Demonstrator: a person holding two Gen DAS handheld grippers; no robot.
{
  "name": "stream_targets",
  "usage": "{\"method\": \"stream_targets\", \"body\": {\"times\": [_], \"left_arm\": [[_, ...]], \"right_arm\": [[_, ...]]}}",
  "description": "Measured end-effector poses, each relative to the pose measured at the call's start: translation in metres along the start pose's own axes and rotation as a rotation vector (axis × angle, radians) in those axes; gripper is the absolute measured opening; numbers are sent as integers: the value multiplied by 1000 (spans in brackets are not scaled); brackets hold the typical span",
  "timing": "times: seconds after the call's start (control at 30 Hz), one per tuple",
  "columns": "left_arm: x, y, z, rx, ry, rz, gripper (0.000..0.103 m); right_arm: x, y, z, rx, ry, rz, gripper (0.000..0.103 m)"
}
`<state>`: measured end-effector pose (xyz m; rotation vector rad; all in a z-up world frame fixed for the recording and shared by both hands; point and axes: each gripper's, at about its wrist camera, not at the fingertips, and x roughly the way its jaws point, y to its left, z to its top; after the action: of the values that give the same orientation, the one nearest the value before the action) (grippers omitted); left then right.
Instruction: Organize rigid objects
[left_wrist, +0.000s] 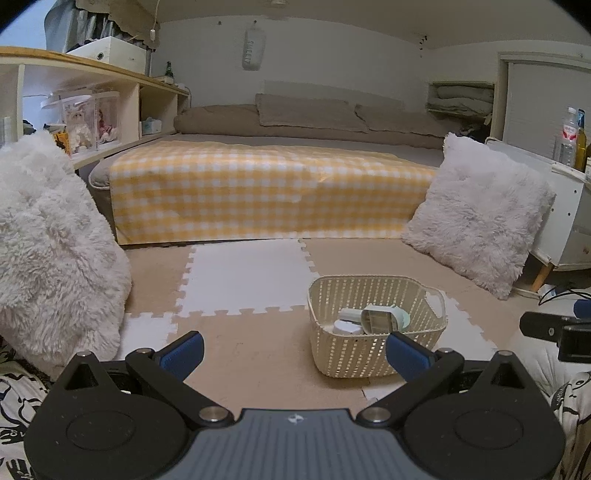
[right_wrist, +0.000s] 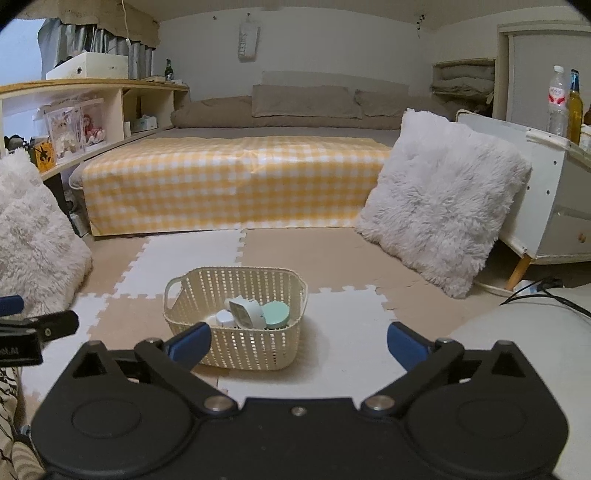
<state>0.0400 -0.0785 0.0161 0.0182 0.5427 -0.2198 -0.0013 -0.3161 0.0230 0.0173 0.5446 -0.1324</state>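
On the far left of the floor, a shaggy white cushion (left_wrist: 55, 251) leans below a low wooden shelf unit (left_wrist: 110, 92) that holds clear boxes with dolls. Next to it, the left gripper (left_wrist: 295, 352) hangs over the tan and white foam mats (left_wrist: 243, 280) with its blue-padded jaws spread wide and nothing between them. Beyond the mats stands a low bed under a yellow checked cover (left_wrist: 266, 188), with brown pillows along the wall. Right of the left gripper's midline, a cream slotted basket (left_wrist: 373, 354) sits on the mats; inside lie the small rigid items: a white round container (left_wrist: 345, 326), a pale box-shaped piece (left_wrist: 376, 319) tipped on its side and a mint-green round lid (right_wrist: 277, 314), all bunched together at the bottom. In the right wrist view, the right gripper (right_wrist: 298, 345) is likewise wide open and empty, its left finger (right_wrist: 192, 341) overlapping the basket's near wall in the picture; whether it touches I cannot tell. Further right, a second shaggy white cushion (right_wrist: 439, 199) leans against a white cabinet (right_wrist: 554, 192), on which stand a clear water bottle (right_wrist: 557, 103) and an amber bottle (right_wrist: 575, 107). A black cable (right_wrist: 546, 291) trails on the floor below.
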Motion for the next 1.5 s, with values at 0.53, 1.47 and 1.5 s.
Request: {"method": "stream_targets", "body": {"times": [0.53,1.47,1.5], "left_arm": [[-1,1,-3,0,2,-5,103],[-2,2,-5,-3,4,2,103],[-2,2,-5,-2,4,1,103]], "right_arm": [[-1,6,-4,-20,-7,1,103],[-2,6,-5,-27,-8,-5,103],[-2,6,-5,-27,-8,-5,103]]}}
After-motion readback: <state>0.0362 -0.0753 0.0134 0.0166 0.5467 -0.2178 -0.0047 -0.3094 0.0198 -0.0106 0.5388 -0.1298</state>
